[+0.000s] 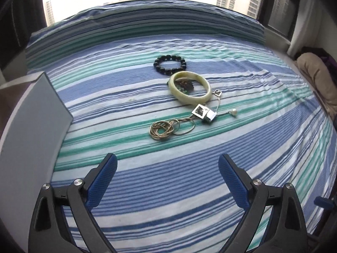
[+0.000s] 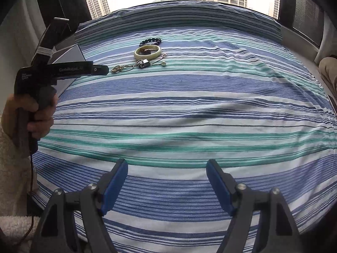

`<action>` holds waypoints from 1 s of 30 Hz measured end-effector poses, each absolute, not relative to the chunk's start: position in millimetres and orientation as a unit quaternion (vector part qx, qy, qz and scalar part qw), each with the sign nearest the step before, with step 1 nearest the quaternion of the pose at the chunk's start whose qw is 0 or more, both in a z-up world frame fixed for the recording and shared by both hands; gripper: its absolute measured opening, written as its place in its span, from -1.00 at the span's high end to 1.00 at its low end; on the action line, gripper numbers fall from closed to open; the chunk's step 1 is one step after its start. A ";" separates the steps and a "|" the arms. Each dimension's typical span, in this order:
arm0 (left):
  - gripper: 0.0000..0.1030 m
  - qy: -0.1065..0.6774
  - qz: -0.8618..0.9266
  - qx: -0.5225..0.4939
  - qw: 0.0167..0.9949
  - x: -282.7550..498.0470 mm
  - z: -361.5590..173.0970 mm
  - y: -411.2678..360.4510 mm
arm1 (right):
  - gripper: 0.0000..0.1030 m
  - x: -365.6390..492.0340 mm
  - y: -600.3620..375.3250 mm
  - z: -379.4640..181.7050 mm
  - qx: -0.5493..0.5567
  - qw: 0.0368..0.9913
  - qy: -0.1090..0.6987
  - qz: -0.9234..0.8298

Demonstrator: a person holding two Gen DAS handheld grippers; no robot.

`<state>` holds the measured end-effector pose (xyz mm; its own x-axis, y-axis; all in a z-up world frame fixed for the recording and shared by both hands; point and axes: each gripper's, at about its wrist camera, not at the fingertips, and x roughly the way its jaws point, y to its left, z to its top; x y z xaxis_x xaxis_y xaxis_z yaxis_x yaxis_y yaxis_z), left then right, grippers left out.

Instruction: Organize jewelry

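Blue-padded left hand-held gripper wide, empty

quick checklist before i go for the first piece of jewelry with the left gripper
1. Left gripper open and empty: ok, jaws spread wide, nothing between them.
2. Right gripper out of the way: ok, open, empty and well back from the pile.
3. Path to the coiled chain: ok, only bare striped bedsheet lies between.
4. Pieces separate: not ok, the chain runs to the square pendant, and the jade bangle touches the black bead bracelet.
5. Grey box within reach: ok, it sits at the left.
6. Box open to receive: cannot tell.
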<state>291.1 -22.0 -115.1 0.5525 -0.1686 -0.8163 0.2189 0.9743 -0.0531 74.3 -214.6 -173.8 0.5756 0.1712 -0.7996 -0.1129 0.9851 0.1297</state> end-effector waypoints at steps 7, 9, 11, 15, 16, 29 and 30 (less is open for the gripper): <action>-0.60 0.474 -0.123 0.059 0.870 327.9 -141.9 -37.3 | -0.52 77.5 -225.6 -175.2 0.041 0.886 0.455 0.074; -0.55 0.469 -0.126 0.061 0.872 328.9 -144.4 -38.8 | -0.52 78.9 -228.7 -177.0 0.043 0.886 0.457 0.072; -0.51 0.462 -0.131 0.064 0.875 329.6 -144.1 -39.6 | -0.52 80.3 -231.2 -178.9 0.045 0.884 0.459 0.071; -0.18 0.451 -0.134 0.061 0.880 332.7 -143.0 -39.4 | -0.52 82.5 -233.9 -182.5 0.049 0.882 0.463 0.069; -0.06 0.450 -0.134 0.060 0.881 333.2 -142.1 -39.3 | -0.52 82.2 -233.6 -183.0 0.050 0.882 0.463 0.069; 0.61 0.462 -0.144 0.044 0.874 287.8 -122.9 -30.9 | -0.52 79.8 -234.6 -179.6 0.053 0.884 0.459 0.067; 0.61 0.462 -0.147 0.041 0.874 277.7 -120.1 -28.8 | -0.52 79.4 -234.7 -179.2 0.053 0.885 0.458 0.068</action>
<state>277.7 -28.8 -120.1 0.5307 -0.2189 -0.8188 0.2944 0.9535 -0.0641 79.4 -234.7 -179.2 0.5707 0.1684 -0.8037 -0.0707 0.9852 0.1561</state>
